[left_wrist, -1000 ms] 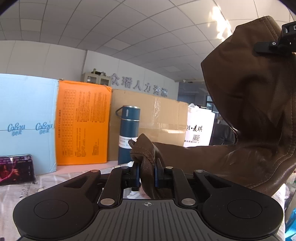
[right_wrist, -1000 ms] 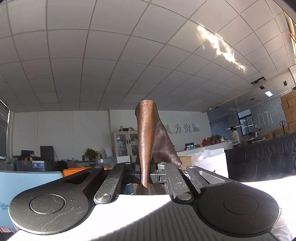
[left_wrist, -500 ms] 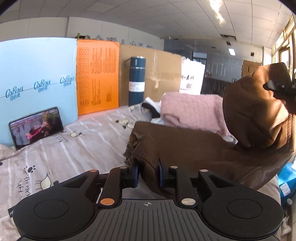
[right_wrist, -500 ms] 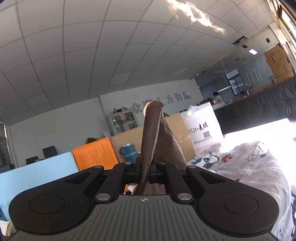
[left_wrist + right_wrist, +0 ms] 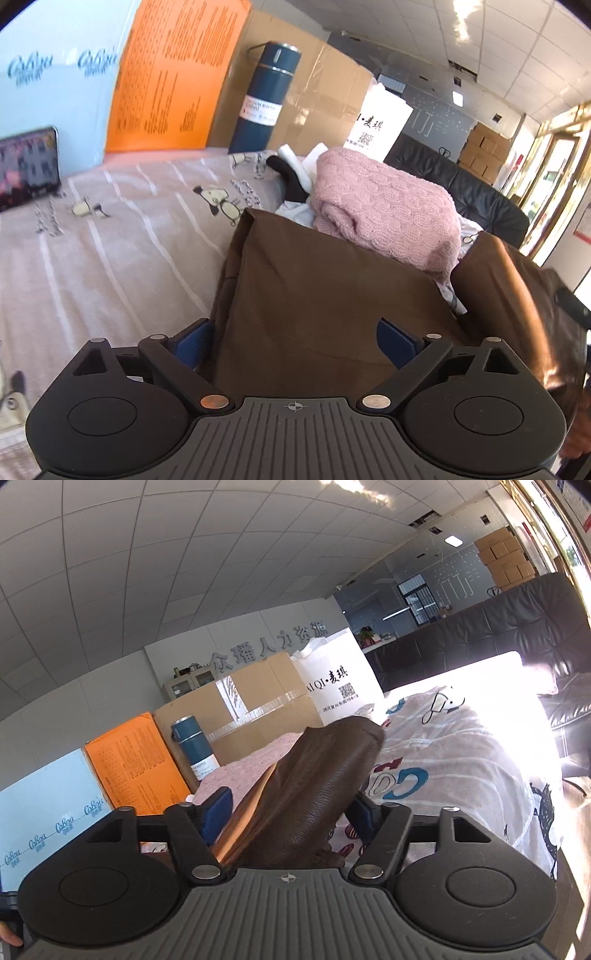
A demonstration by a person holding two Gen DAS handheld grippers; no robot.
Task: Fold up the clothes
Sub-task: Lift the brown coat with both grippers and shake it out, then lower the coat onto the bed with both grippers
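A brown leather garment (image 5: 314,295) lies on the patterned bed sheet (image 5: 110,240), its lining side up in the left wrist view. My left gripper (image 5: 295,343) is open, its blue pads apart on either side of the garment's near edge. In the right wrist view a brown leather fold (image 5: 314,775) stands up between the spread fingers of my right gripper (image 5: 291,812), which is open. That raised fold also shows at the right in the left wrist view (image 5: 517,295).
A folded pink knit sweater (image 5: 380,206) lies just beyond the brown garment, with black and white items behind it. A blue flask (image 5: 266,96), cardboard box (image 5: 317,99), orange board (image 5: 173,74) and white bag (image 5: 380,122) stand along the back. A phone (image 5: 27,166) leans at the left.
Both grippers came down from raised positions toward the bed and opened, letting go of the brown garment, which now lies on the sheet.
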